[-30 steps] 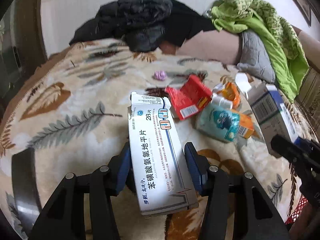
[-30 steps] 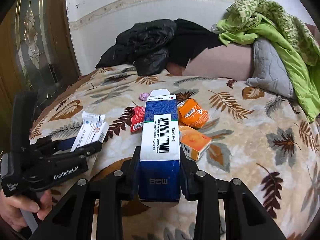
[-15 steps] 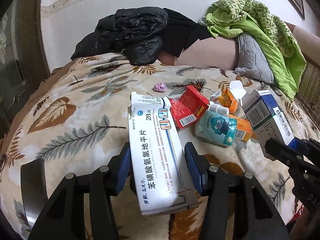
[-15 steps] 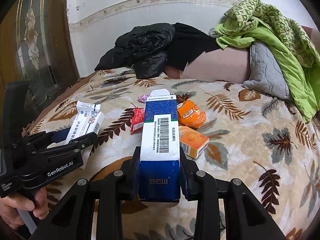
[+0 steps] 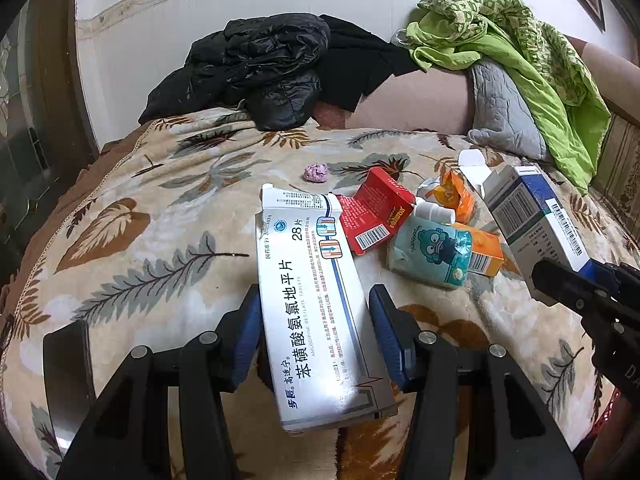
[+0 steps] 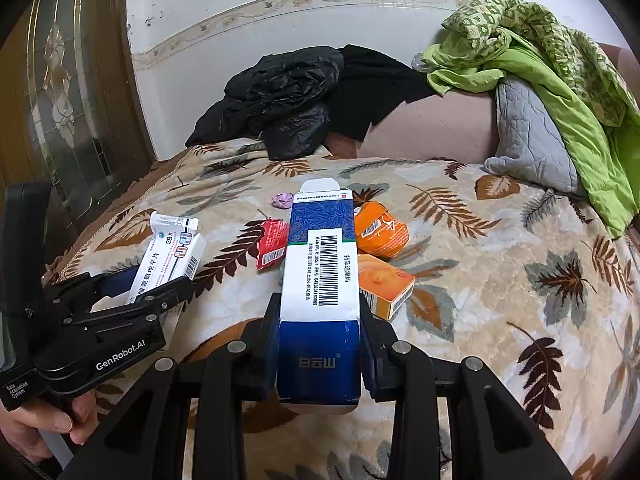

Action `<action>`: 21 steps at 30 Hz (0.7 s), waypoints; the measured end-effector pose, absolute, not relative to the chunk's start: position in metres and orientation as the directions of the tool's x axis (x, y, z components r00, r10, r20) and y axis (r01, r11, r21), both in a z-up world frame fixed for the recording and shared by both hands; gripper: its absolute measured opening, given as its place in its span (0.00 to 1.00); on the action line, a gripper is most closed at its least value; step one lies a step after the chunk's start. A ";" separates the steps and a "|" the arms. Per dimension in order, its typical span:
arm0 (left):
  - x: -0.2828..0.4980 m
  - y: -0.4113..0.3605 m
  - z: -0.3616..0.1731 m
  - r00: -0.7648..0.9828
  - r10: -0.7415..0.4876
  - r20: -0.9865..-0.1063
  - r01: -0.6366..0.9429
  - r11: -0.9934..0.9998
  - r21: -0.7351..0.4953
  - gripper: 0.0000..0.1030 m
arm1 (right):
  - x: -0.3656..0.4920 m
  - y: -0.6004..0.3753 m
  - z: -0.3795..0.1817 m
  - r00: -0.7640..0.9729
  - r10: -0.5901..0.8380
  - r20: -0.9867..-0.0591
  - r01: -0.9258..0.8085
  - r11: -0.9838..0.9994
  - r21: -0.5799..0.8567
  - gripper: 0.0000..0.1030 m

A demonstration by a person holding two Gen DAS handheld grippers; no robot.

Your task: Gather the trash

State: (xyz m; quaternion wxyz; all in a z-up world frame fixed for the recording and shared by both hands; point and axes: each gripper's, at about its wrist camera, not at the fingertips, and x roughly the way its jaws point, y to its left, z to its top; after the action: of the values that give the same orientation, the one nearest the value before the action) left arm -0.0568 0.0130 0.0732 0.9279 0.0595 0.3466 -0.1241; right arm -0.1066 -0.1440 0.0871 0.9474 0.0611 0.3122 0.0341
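Note:
My left gripper (image 5: pixel 314 320) is shut on a long white medicine box (image 5: pixel 316 304) with blue print, held above the leaf-patterned blanket (image 5: pixel 140 248); the same left gripper (image 6: pixel 160 286) and white box (image 6: pixel 170 256) show at the left of the right wrist view. My right gripper (image 6: pixel 320 328) is shut on a blue and white carton (image 6: pixel 320 272) with a barcode, also seen as the carton (image 5: pixel 532 220) at the right of the left wrist view. Loose on the blanket lie a red packet (image 5: pixel 374 212), a teal pouch (image 5: pixel 430 252), an orange box (image 5: pixel 484 254), an orange wrapper (image 6: pixel 380 230) and a pink wad (image 5: pixel 316 172).
Black jackets (image 5: pixel 260 72) are piled at the far end of the bed. A green cloth (image 5: pixel 520 52) drapes over a grey quilted cushion (image 5: pixel 504 116) at the right. A dark door with patterned glass (image 6: pixel 60 92) stands at the left. A hand (image 6: pixel 36 424) holds the left gripper's handle.
The left wrist view has tilted up a little, so the trash pile and jackets sit lower in it. Both boxes stay held as before.

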 end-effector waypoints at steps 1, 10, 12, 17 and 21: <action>-0.057 0.013 0.073 0.729 -0.190 -0.658 0.272 0.962 0.024 0.51 | -0.107 -0.145 0.087 0.803 0.103 -0.587 -0.027 0.990 0.137 0.35; -0.058 0.012 0.073 0.730 -0.189 -0.657 0.273 0.962 0.027 0.51 | -0.106 -0.146 0.088 0.804 0.104 -0.585 -0.019 0.989 0.150 0.35; -0.058 0.012 0.073 0.730 -0.189 -0.657 0.273 0.962 0.027 0.51 | -0.106 -0.147 0.088 0.805 0.103 -0.584 -0.016 0.988 0.152 0.35; -0.058 0.012 0.073 0.731 -0.186 -0.656 0.273 0.961 0.032 0.51 | -0.106 -0.147 0.088 0.806 0.104 -0.583 -0.017 0.988 0.152 0.35; -0.058 0.011 0.074 0.732 -0.184 -0.656 0.273 0.961 0.034 0.51 | -0.106 -0.148 0.089 0.807 0.104 -0.582 -0.016 0.988 0.154 0.35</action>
State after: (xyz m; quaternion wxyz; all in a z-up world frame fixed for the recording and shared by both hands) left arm -0.0580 0.0111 0.0735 0.9283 0.0641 0.3450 -0.1231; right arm -0.1064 -0.1478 0.0888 0.9478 0.0709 0.3092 0.0315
